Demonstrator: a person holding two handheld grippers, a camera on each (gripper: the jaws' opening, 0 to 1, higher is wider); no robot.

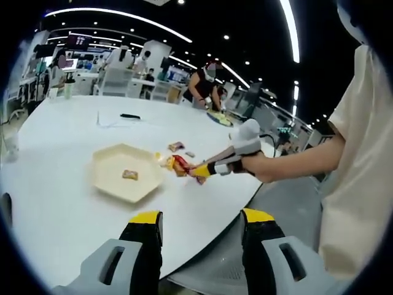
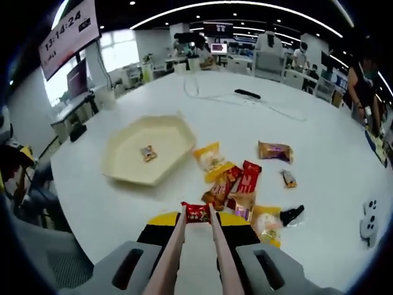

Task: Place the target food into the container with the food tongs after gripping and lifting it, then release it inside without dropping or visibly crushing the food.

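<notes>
Tongs (image 2: 195,246) gripping red snack packet (image 2: 198,213), lettering unreadable

A: What do your rigs look like?
B: My left gripper (image 1: 201,230): grey moulded body, slotted cutouts, black jaws with yellow tips. My right gripper (image 2: 198,222): same grey, black and yellow, carrying pale pink tongs (image 2: 195,246).
A: Clothing?
B: A cream short sleeve (image 1: 359,123).
</notes>
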